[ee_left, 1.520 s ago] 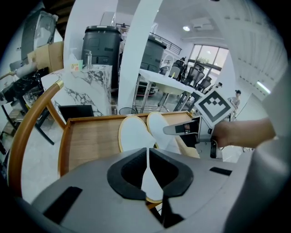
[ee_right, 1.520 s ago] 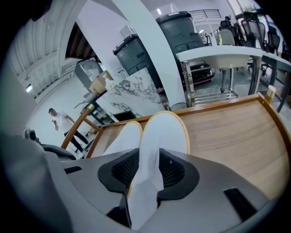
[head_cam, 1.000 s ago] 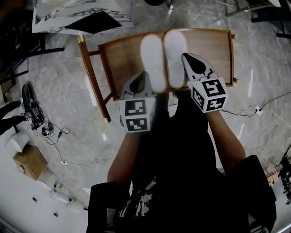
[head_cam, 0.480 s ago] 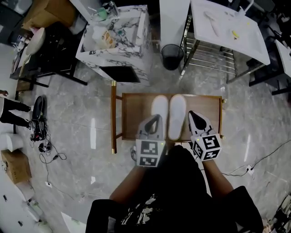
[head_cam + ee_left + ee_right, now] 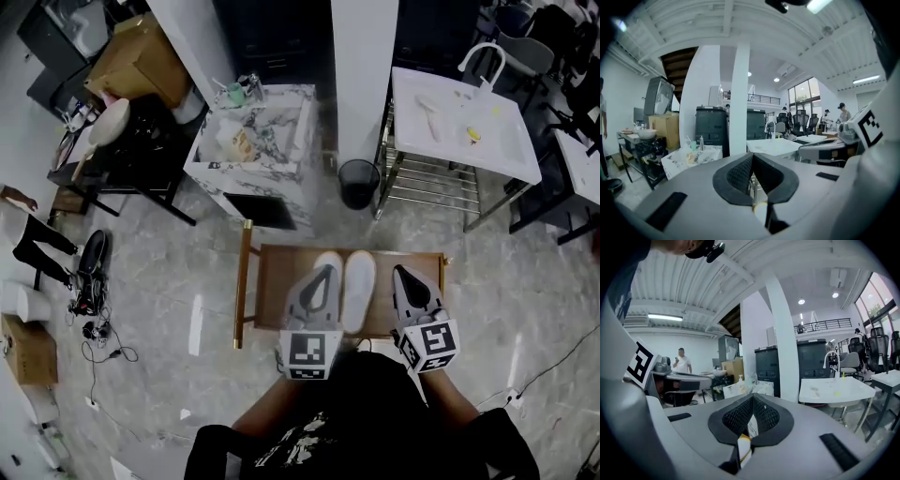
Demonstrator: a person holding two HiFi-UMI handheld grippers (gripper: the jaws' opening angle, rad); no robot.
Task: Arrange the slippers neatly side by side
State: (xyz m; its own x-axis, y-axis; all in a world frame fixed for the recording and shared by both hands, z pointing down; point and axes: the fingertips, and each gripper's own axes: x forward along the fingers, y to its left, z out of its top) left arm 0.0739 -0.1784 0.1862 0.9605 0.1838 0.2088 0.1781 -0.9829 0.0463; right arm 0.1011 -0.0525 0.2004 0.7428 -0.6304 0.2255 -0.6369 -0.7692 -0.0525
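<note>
Evidently shut, left claw and right claw carry square coded markers.

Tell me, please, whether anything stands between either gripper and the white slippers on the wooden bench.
Nothing visible does. The slippers lie side by side on the bench with nothing on top of them. The left gripper and right gripper are both shut and empty, and in the head view they overlap the bench's near edge.
</note>
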